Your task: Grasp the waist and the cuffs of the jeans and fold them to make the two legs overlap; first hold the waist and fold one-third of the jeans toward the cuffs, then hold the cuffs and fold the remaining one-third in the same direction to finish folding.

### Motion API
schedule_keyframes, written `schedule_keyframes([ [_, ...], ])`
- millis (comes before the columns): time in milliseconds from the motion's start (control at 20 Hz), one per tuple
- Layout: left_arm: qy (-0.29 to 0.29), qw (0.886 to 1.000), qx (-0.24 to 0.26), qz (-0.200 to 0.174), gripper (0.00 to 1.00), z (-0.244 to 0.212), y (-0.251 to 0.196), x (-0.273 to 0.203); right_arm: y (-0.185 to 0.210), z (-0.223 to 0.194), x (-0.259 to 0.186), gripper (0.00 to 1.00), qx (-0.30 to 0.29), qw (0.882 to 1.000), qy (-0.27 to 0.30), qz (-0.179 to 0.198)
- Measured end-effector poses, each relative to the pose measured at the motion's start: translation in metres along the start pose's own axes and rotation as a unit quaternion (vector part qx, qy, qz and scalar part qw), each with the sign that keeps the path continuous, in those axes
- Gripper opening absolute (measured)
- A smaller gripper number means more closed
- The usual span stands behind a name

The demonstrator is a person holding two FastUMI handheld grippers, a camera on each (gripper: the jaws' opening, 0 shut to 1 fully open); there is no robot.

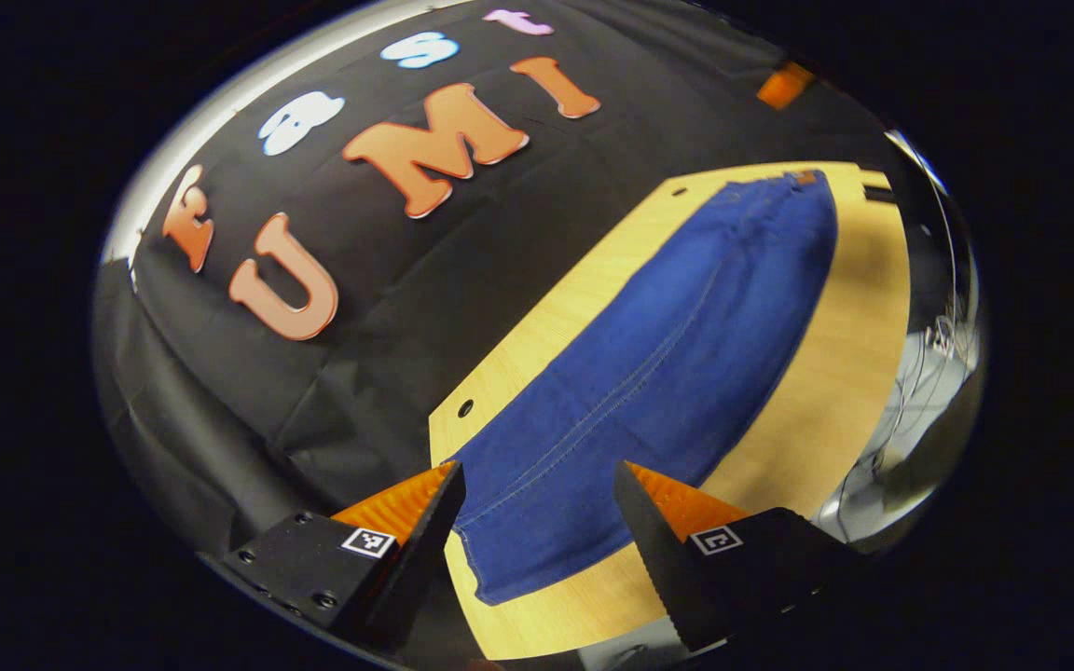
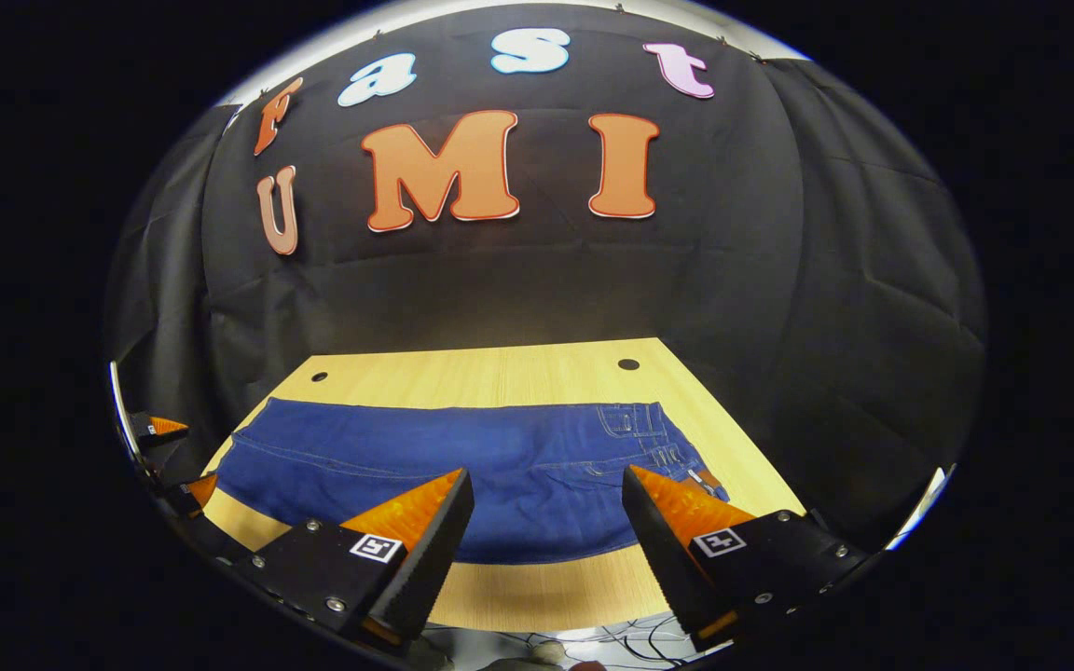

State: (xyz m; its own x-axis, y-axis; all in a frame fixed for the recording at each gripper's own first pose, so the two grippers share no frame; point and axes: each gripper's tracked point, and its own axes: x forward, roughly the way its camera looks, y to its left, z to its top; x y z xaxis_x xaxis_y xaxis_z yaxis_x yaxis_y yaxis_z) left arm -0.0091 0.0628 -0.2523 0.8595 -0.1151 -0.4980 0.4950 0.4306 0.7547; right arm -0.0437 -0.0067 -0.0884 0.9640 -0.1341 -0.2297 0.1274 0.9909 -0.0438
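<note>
Blue jeans (image 2: 462, 475) lie flat on the wooden table (image 2: 500, 377), legs overlapped, the waist at the right in the right gripper view and the cuffs at the left. My right gripper (image 2: 546, 499) hovers open above the near edge of the jeans, holding nothing. In the left gripper view the jeans (image 1: 667, 373) stretch away from the cuff end, and my left gripper (image 1: 537, 494) hangs open just above the cuffs. The left gripper (image 2: 169, 457) also appears at the far left of the right gripper view, open beside the cuffs.
The table (image 1: 835, 391) has small round holes (image 2: 628, 364) near its back edge. The black cloth wall stands close behind it. Cables (image 2: 630, 638) lie on the floor below the front edge.
</note>
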Motion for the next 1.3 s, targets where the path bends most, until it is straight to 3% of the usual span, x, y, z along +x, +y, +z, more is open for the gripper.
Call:
schedule_keyframes([
  [300, 0.050, 0.989, 0.126, -0.059, 0.98, -0.059, -0.050, 0.040, -0.020, -0.015, 0.001, 0.98, -0.007, 1.000, 0.024, -0.016],
  [450, 0.088, 0.978, 0.163, -0.099, 0.98, -0.098, -0.065, 0.056, -0.028, -0.024, 0.002, 0.98, 0.002, 0.999, 0.039, -0.023],
  [750, 0.118, 0.957, 0.226, -0.138, 1.00, -0.127, -0.078, 0.068, -0.034, -0.033, 0.006, 0.98, 0.010, 0.998, 0.062, -0.030],
  [900, 0.123, 0.950, 0.256, -0.133, 0.95, -0.128, -0.084, 0.084, -0.032, -0.033, 0.006, 0.98, 0.002, 0.998, 0.061, -0.030],
  [1300, 0.114, 0.946, 0.283, -0.109, 0.89, -0.114, -0.062, 0.128, -0.028, -0.037, 0.008, 0.98, 0.013, 0.996, 0.076, -0.038],
])
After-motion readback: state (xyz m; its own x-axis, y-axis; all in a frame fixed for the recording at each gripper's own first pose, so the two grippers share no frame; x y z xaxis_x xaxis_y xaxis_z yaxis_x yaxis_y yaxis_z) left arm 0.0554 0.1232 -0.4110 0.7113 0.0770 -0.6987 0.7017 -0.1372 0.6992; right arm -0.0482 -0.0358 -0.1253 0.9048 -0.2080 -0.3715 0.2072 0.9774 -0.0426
